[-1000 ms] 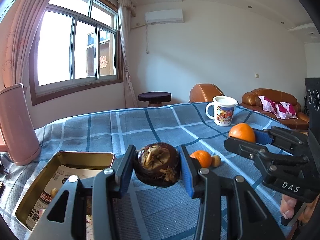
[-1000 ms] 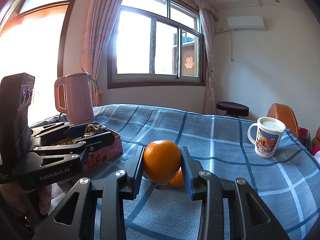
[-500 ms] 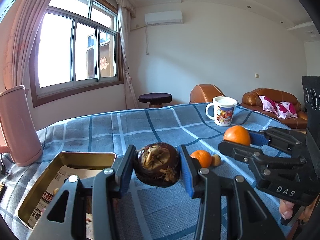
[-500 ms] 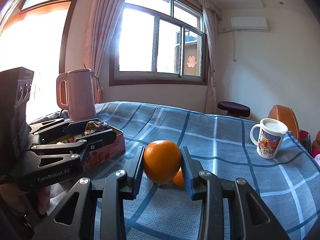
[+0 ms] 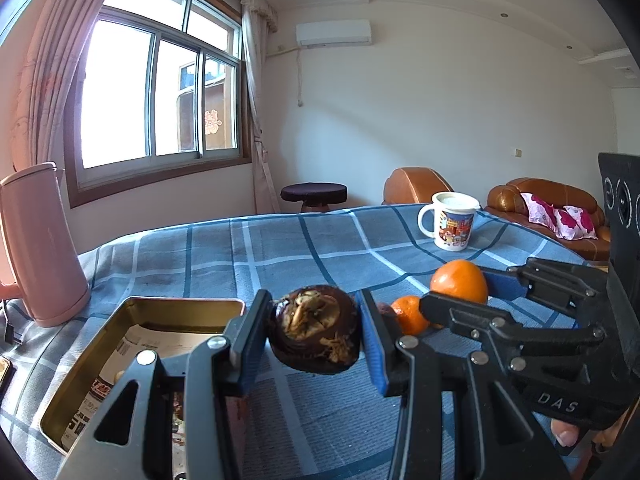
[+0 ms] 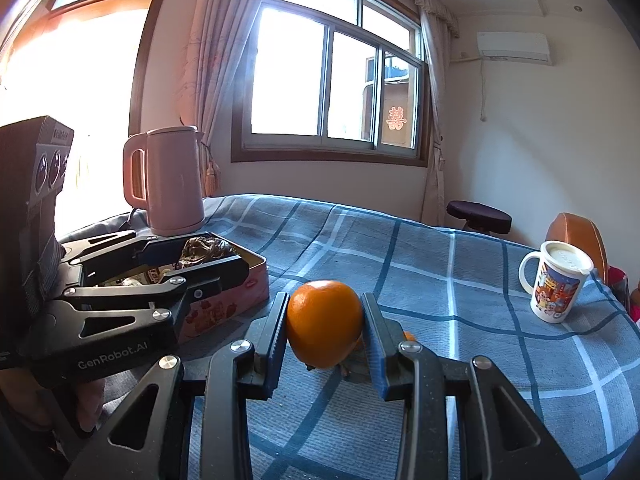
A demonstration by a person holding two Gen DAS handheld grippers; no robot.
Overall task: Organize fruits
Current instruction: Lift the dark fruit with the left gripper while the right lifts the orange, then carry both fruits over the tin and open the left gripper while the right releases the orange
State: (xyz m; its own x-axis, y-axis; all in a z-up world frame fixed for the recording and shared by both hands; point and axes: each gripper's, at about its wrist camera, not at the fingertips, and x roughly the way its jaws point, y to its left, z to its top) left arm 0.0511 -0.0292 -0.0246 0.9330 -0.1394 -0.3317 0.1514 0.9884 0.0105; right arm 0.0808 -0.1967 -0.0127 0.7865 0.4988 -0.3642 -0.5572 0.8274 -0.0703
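Note:
My left gripper (image 5: 314, 334) is shut on a dark brown mangosteen (image 5: 316, 330), held above the blue checked cloth just right of the open gold tin (image 5: 132, 316). From the right wrist view the left gripper (image 6: 200, 258) hovers over that tin (image 6: 236, 288) with the mangosteen (image 6: 204, 250) in it. My right gripper (image 6: 325, 328) is shut on a large orange (image 6: 325, 326), above the cloth; it shows in the left wrist view (image 5: 460, 284) too. A small mandarin (image 5: 410, 312) lies on the cloth under the orange.
A pink kettle (image 6: 168, 184) stands behind the tin at the table's far left. A printed white mug (image 6: 556, 284) stands at the far right. A small brown fruit (image 5: 386, 309) lies beside the mandarin. A stool and leather sofas stand beyond the table.
Both grippers have drifted left toward the tin, each keeping its fruit. The right gripper with the orange has come closer to the left one.

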